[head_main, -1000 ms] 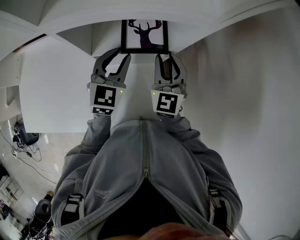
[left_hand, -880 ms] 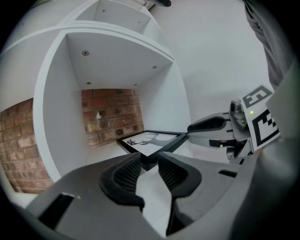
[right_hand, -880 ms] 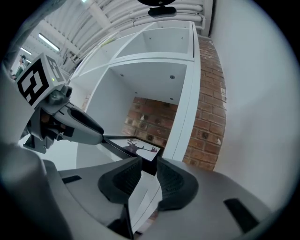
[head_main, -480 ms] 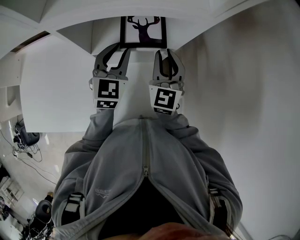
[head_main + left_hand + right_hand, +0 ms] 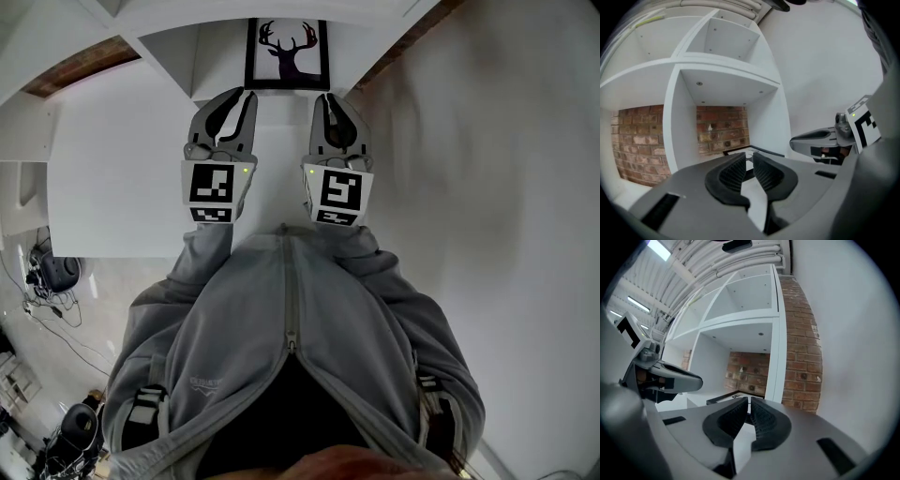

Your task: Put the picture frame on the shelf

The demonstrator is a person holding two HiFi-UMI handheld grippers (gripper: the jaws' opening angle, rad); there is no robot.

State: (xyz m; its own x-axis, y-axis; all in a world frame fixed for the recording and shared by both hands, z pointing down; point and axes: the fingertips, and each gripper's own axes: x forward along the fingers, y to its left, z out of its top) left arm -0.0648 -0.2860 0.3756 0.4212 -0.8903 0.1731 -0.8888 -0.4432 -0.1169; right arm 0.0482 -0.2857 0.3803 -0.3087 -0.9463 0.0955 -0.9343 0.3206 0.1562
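Observation:
The black picture frame (image 5: 287,52) with a deer silhouette rests in a compartment of the white shelf (image 5: 164,61), at the top of the head view. Its dark edge also shows in the left gripper view (image 5: 765,151) and the right gripper view (image 5: 723,398). My left gripper (image 5: 247,95) (image 5: 749,157) sits just short of the frame. Its jaws have just been closing; a narrow gap is left, with nothing in it. My right gripper (image 5: 324,97) (image 5: 749,402) hangs beside it, its jaws just closed to a slit and empty. Neither touches the frame.
The shelf unit has several open white compartments with a brick wall (image 5: 722,129) behind them. A brick pillar (image 5: 799,357) and a plain white wall (image 5: 497,141) stand to the right. Cables and gear lie on the floor (image 5: 47,281) at lower left.
Both grippers have drawn back a little from the frame and risen, and their jaws have narrowed from wide open. The frame stays in the compartment.

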